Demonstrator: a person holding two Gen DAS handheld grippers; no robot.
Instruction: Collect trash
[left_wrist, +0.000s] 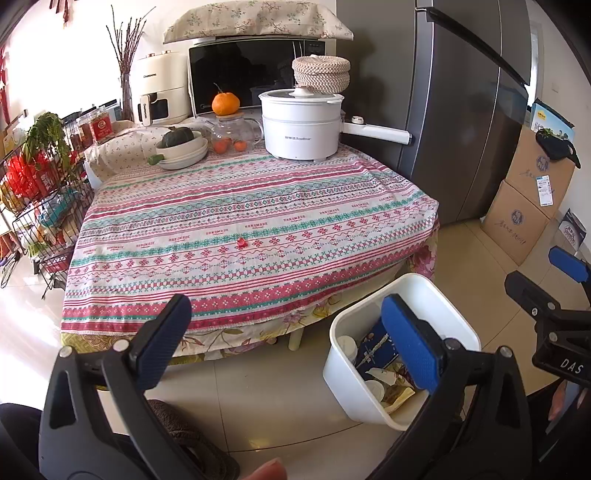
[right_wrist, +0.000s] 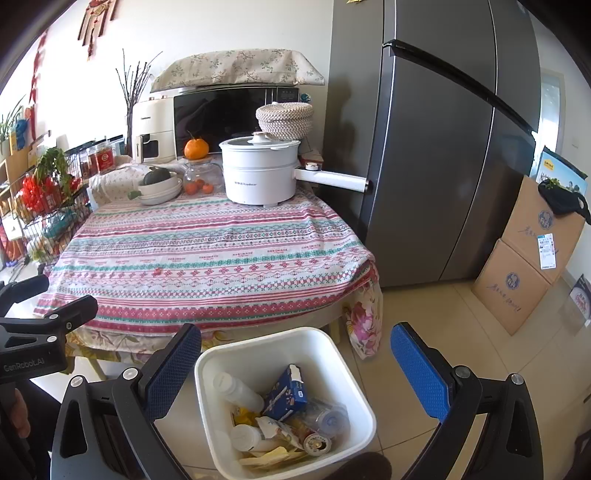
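Both claws (left_wrist: 291, 339) (right_wrist: 295, 373) spread wide, empty, above white bin (right_wrist: 221, 435), its trash partly hidden.

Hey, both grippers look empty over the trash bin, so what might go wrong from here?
1. The tiny red scrap on the striped patterned tablecloth blends into its red motifs and could be overlooked.
2. Pinching it with the left hand-held gripper may snag and drag the cloth, disturbing the white electric pot.
3. The white square plastic bin looks fairly full; its contents might spill if bumped.
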